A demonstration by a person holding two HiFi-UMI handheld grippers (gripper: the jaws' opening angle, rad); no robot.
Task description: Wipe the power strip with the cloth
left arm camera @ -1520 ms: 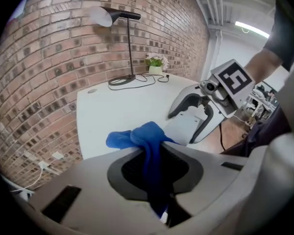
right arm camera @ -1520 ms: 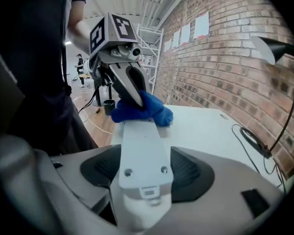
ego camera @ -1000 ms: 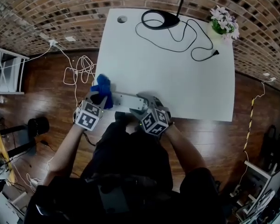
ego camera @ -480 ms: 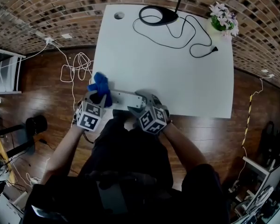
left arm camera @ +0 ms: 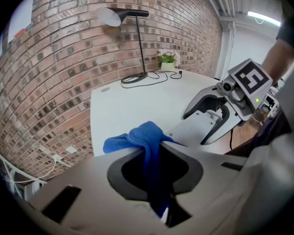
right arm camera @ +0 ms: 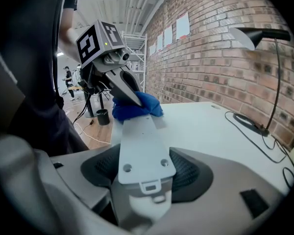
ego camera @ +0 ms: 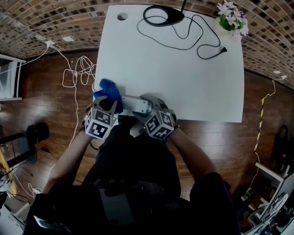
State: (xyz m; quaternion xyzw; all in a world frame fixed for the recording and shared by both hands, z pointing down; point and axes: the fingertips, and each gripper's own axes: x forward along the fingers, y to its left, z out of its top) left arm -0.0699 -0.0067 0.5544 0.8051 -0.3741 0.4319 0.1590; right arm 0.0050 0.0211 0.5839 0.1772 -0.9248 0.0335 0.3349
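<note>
White power strip (ego camera: 132, 105) lies lengthwise along table (ego camera: 176, 72) edge — left-to-right.

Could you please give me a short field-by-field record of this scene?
left gripper: shut on the blue cloth
right gripper: closed on one end of the power strip
cloth position: at the strip's other end
strip position: over the white table, at its near edge
far edge of table: desk lamp, potted flowers
</note>
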